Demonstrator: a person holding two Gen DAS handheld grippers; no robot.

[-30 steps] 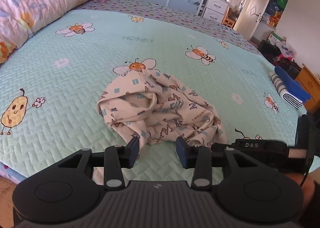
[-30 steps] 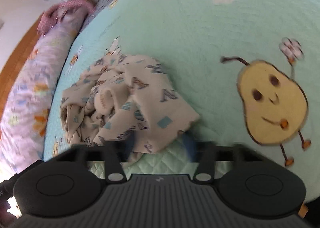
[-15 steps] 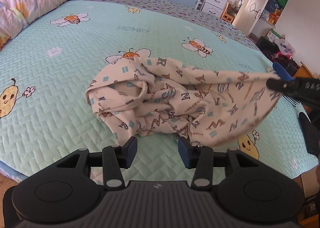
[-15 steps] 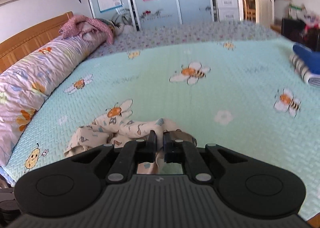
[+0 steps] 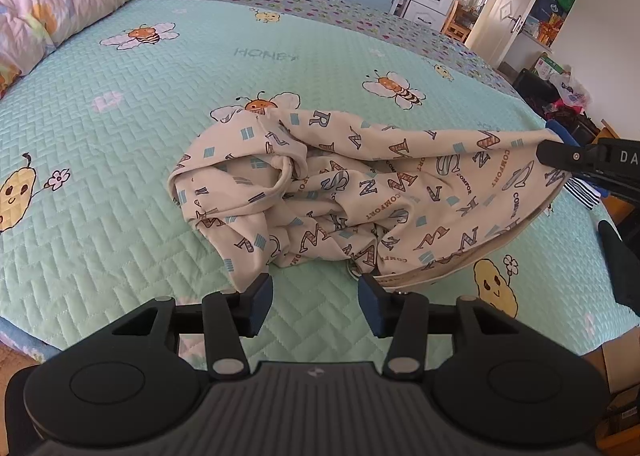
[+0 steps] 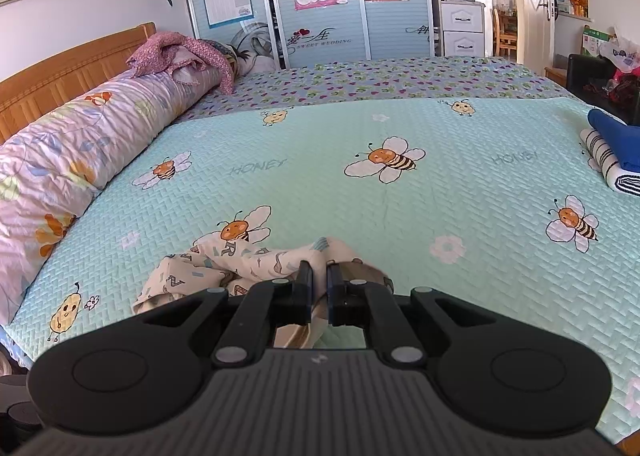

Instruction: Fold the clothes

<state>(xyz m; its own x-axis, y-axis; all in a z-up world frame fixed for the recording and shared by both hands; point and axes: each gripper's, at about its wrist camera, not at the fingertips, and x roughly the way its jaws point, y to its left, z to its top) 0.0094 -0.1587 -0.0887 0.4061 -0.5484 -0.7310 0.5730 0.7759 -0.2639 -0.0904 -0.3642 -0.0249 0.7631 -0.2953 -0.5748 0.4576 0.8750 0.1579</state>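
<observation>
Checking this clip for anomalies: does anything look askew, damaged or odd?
Nothing damaged. The letter-print garment lies crumpled, one edge pinched in the right tongs and lifted; the left tongs are open, empty.

Our left tool point(image 5: 315, 296) pointed steeply down with its jaws parted and nothing between them. Our right tool point(image 6: 319, 283) was raised, its jaws clamped tight on a pinch of cloth.

right gripper point(image 6: 319, 283) clamped and lifted the garment's point(image 5: 360, 192) edge.
</observation>
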